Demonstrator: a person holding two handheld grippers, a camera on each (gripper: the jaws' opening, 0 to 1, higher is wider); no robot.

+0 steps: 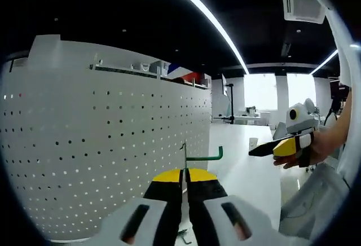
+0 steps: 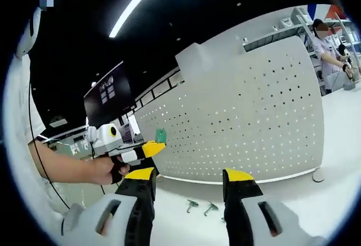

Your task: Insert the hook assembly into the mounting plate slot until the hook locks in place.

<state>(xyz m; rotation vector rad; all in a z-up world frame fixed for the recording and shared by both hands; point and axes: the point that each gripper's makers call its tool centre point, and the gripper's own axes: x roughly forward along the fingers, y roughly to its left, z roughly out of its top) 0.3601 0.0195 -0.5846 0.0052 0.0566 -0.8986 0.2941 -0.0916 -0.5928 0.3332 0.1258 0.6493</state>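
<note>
The pegboard [image 2: 242,116] stands upright on the table [image 2: 338,139]; two spare hooks [image 2: 201,206] lie before it, toward six o'clock.

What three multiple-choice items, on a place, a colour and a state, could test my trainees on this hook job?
1. Where are the spare hooks?
A. On the table below the pegboard
B. Hung on the pegboard
C. On a shelf

2. What colour is the hook in the left claw?
A. Red
B. Green
C. Blue

3. How is the right claw?
A. Shut on a hook
B. Shut on nothing
C. Open

Key: 1 A, they lie on the white table near the pegboard; 2 B, its arm is green; 3 C, its jaws stand apart.
</note>
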